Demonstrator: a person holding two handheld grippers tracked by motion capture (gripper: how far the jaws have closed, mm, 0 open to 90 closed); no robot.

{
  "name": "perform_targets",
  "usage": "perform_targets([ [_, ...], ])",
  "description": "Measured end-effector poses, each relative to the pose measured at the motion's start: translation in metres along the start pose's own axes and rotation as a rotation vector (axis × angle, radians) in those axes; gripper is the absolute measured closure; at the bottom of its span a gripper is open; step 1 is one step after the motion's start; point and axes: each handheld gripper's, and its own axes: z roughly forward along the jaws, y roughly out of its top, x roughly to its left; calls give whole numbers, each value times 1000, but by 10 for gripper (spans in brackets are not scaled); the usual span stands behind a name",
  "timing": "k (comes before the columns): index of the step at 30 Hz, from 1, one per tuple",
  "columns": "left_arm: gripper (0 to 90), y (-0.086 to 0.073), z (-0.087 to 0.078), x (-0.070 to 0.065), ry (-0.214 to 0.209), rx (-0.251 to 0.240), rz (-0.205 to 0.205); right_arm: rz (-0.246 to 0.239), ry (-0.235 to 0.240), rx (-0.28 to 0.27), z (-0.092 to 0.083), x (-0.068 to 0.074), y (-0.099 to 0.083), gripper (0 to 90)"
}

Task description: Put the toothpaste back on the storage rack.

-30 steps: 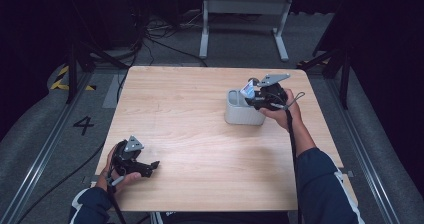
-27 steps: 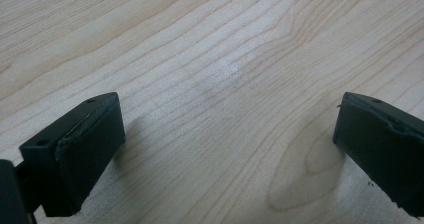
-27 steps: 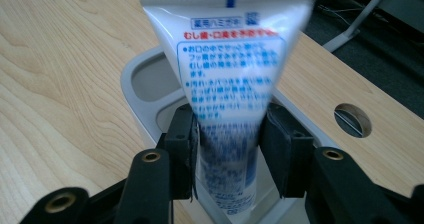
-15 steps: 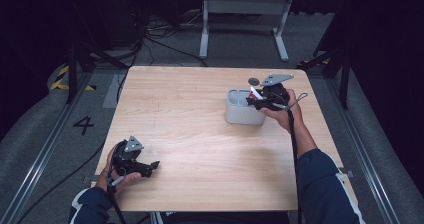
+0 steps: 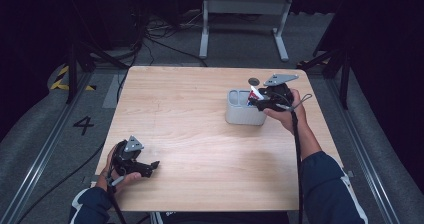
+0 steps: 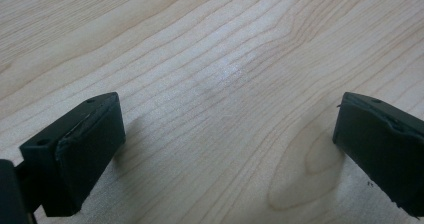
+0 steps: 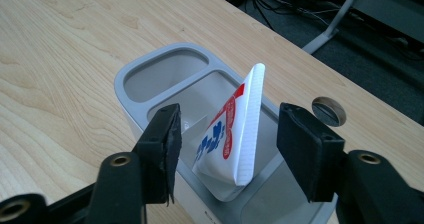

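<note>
Left gripper view is showing your left hand-held gripper (image 6: 227,149) resting spread wide over bare tabletop (image 6: 210,59), gripping nothing. Farther off, your right hand-held gripper (image 7: 227,149) has just been opening, letting go of the white packet (image 7: 232,134), now leaning in the grey organizer's (image 7: 150,74) large compartment. Next, you are likely lifting clear without snagging it.

A lab: bare wooden table (image 5: 200,134), floor rails (image 5: 45,154), loose cables (image 5: 160,39), dark surroundings.

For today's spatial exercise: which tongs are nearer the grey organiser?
Right. The right tongs are just above the grey organiser, astride the packet; the left tongs rest at the table's opposite near corner.
</note>
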Motion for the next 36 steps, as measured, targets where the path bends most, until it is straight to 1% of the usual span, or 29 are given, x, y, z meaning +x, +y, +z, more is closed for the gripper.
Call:
perform_targets([
  [5, 6, 0, 0, 0, 0, 0, 0, -1, -8, -3, -5, 1, 0, 405],
  [7, 6, 0, 0, 0, 0, 0, 1, 0, -18, 0, -8, 2, 0, 393],
  [10, 7, 0, 0, 0, -1, 2, 1, -13, -31, 2, -11, 3, 0, 373],
  [13, 7, 0, 0, 0, 0, 3, 1, -12, -20, 4, -15, 4, -1, 361],
  [18, 7, 0, 0, 0, 0, 1, 0, -41, -13, 17, -20, 8, -3, 344],
  [20, 7, 0, 0, 0, 0, 0, 0, -55, -18, 25, -22, 10, -3, 338],
  [23, 7, 0, 0, 0, 0, 0, 0, -61, -18, 19, -26, 12, -4, 333],
  [25, 6, 0, 0, 0, 0, 0, 0, -71, -24, 26, -28, 14, -4, 328],
  [28, 6, 0, 0, 0, 0, 0, 0, -78, -22, 23, -32, 15, -6, 326],
  [35, 7, 0, 0, 0, 0, 1, 1, -95, -14, 36, -40, 20, -14, 320],
  [36, 6, 0, 0, 0, 0, 1, 1, -107, -14, 40, -41, 21, -16, 313],
])
